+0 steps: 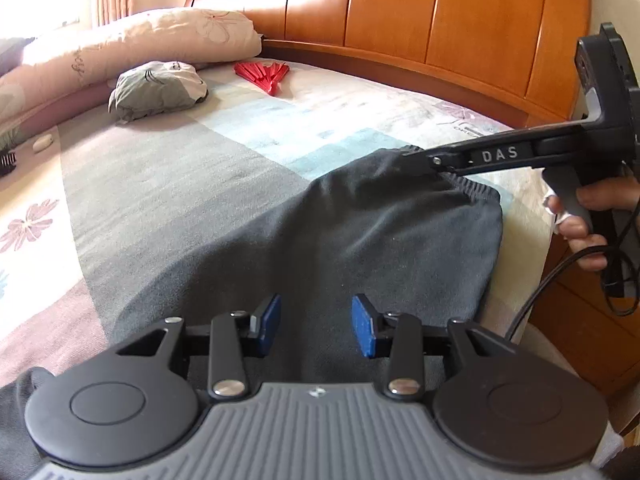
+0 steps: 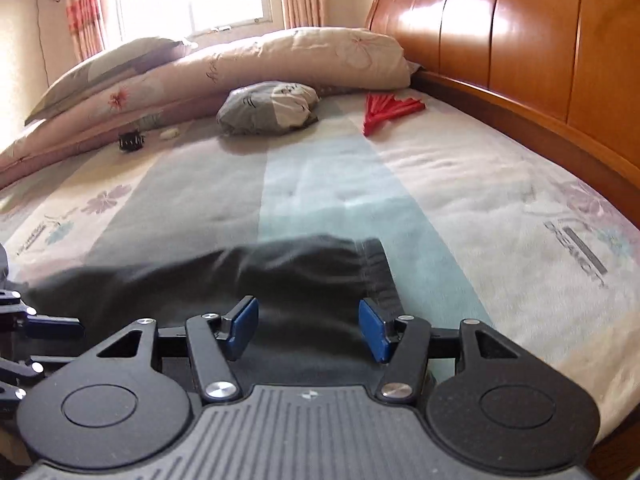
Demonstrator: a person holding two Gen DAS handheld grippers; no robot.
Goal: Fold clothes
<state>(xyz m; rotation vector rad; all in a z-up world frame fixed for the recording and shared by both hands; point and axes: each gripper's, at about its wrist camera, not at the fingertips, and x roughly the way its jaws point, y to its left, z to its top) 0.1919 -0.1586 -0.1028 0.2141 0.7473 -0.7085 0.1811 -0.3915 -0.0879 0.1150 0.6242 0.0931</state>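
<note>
Both claws (image 1: 316,326) (image 2: 308,330) spread over dark trousers (image 1: 360,232)

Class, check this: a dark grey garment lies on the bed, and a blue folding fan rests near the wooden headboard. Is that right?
Not quite. The folding fan is red, not blue, as the right wrist view shows. The dark grey garment does lie on the bed, near the wooden headboard.

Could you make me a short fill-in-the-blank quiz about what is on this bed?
1. The dark grey garment lies on the ____.
2. The folding fan near the headboard is ____ in colour.
3. The left gripper has its blue pads ____, gripping nothing.
4. The right gripper hovers over the garment's ____ waistband.

Missing words: bed; red; apart; elastic
</note>
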